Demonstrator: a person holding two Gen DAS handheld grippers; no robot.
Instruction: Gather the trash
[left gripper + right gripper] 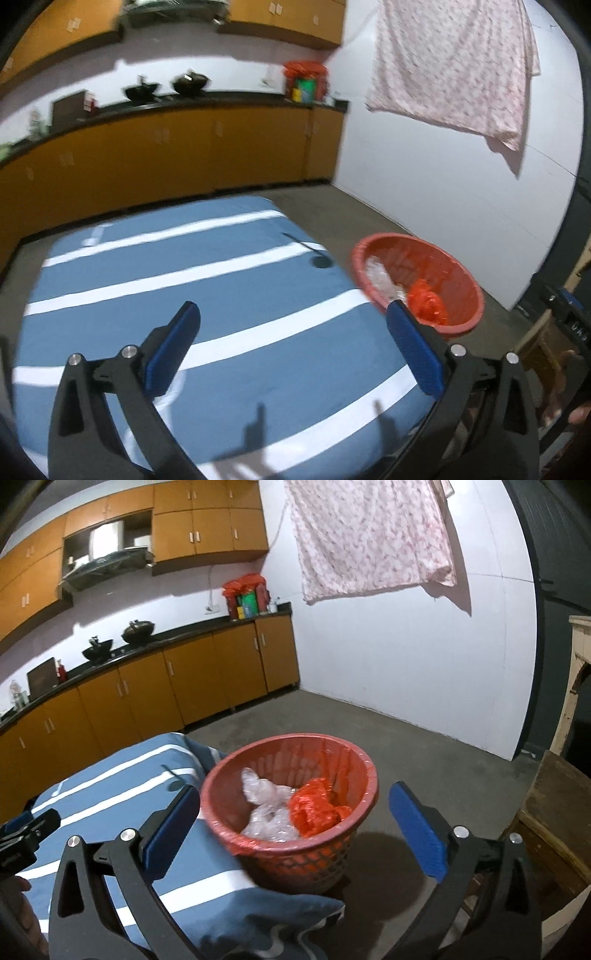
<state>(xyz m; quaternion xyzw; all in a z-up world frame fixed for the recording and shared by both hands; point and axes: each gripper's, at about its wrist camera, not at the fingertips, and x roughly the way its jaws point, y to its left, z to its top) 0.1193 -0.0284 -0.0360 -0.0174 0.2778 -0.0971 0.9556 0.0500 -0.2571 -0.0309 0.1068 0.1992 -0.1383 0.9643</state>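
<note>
A red plastic basket (pixel 364 775) stands on the floor beside the table's right edge. Inside it lie a crumpled clear plastic bag (pixel 264 805) and a crumpled red bag (pixel 314 806). My right gripper (pixel 295 805) hangs open over the basket's near side, nothing between its blue pads. My left gripper (pixel 293 325) is open over the blue-and-white striped tablecloth (pixel 184 288), also empty. From the left wrist view the basket (pixel 461 273) sits to the right with the clear bag (pixel 380 277) and red bag (pixel 428 304) in it. The left gripper's tip (pixel 26 830) shows at the right wrist view's left edge.
A small dark mark (pixel 320 261) lies on the cloth near the far right corner. Orange kitchen cabinets (pixel 207 672) with a black counter run along the back. A pink cloth (pixel 369 535) hangs on the white wall. A wooden stool (pixel 554 812) stands at the right.
</note>
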